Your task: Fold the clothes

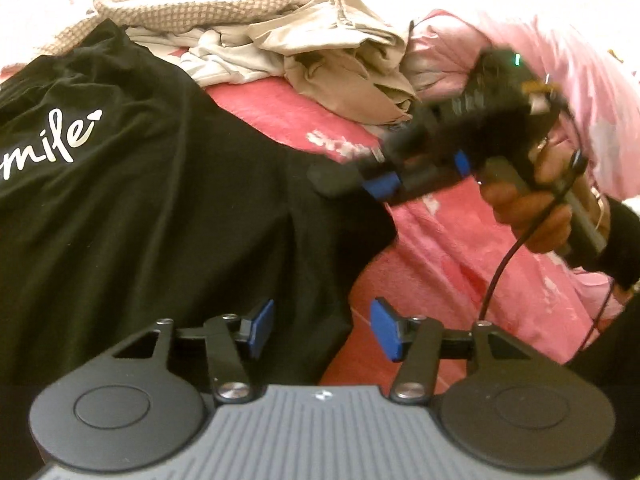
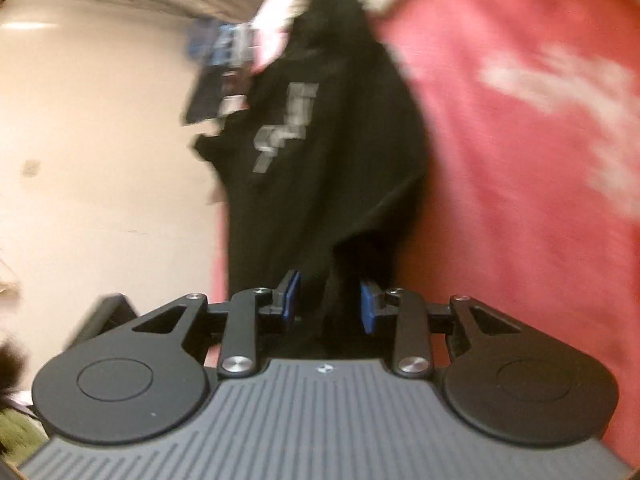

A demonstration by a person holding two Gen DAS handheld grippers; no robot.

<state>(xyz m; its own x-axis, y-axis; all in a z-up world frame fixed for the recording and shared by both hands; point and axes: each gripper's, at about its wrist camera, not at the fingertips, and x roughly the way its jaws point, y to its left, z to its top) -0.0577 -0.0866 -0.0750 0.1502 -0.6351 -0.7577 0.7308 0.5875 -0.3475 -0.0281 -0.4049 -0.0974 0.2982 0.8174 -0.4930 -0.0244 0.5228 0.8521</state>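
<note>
Item, black T-shirt (image 1: 132,208): bore white script lettering and lay spread on a red bedcover (image 1: 432,248), ahead and to the left of the left tool (image 1: 322,330), its near hem running under that tool's left pad. Left tool: jaws stood about half open, nothing between the pads; the shirt's right edge fell between and just beyond them, apparently untouched. Item, heap of unfolded clothes (image 1: 280,40), beige and checked: lay at the far end of the bed, well beyond the shirt. Right tool (image 1: 384,182): seen from the left wrist view to the right and ahead, gripped in a hand (image 1: 532,208), tips over the shirt's right sleeve area. In its own blurred view the right tool (image 2: 330,306) stood partly open with black cloth between the pads; whether they pinched it could not be told. Judgement: the shirt's long axis ran away from the left tool, and the right tool lay nearer the sleeve edge likely needed for the next fold.
</note>
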